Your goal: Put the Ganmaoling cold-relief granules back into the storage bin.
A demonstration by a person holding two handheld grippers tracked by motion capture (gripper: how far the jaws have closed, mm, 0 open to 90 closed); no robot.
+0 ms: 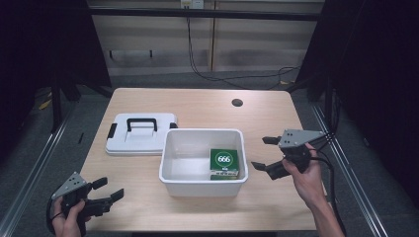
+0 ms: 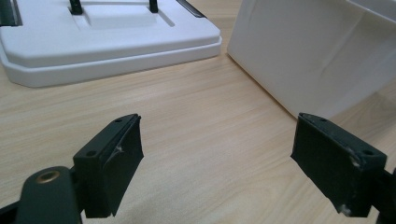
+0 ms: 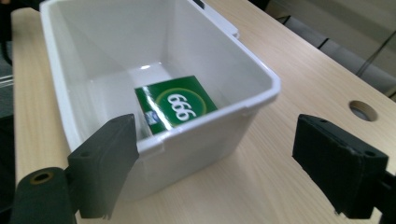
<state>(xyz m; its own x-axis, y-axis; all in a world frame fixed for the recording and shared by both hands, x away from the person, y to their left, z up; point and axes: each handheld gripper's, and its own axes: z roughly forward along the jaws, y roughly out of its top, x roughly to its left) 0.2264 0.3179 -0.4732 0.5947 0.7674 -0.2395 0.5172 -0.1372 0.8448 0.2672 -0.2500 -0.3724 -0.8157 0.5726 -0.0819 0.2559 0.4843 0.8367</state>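
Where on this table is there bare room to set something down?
Bare wood runs along the far edge behind the lid and bin, around the hole, and along the near edge between the left gripper and right gripper. Lid and bin crowd the middle.

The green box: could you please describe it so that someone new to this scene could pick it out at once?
On the wooden table, find the open white bin in the middle, right of the flat white lid. The green box lies on the bin's floor, in its right front corner. It is the one coloured thing there, marked 666 in a white ring.
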